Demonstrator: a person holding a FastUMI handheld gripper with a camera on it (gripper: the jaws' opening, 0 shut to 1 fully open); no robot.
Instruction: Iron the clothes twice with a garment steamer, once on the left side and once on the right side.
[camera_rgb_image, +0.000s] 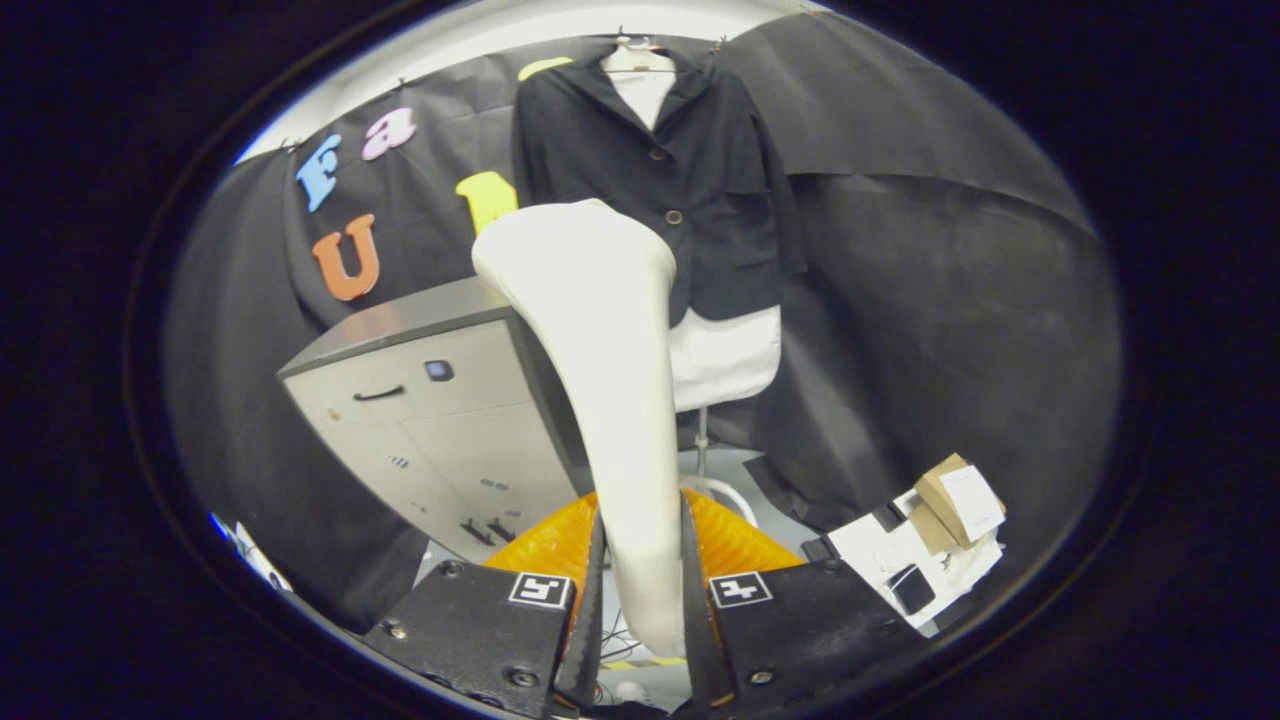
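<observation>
Tool (640, 590) clamped on garment steamer (600, 400) handle, both fingers pressing it; steamer upright, head tilted left. Black jacket (690, 170) hangs on mannequin beyond the head, w/ open gap between. Grey cabinet (430, 400) edge just left of steamer; cardboard boxes (955, 500) lower right, well apart.

Steamer (610, 380) cream-white; jacket (690, 170) black; cabinet (440, 420) grey.

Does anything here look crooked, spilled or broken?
Nothing stands out. The tongs are shut on the white steamer, held upright before the dark jacket, which hangs straight and buttoned on its mannequin. The grey cabinet beside it looks intact.
</observation>
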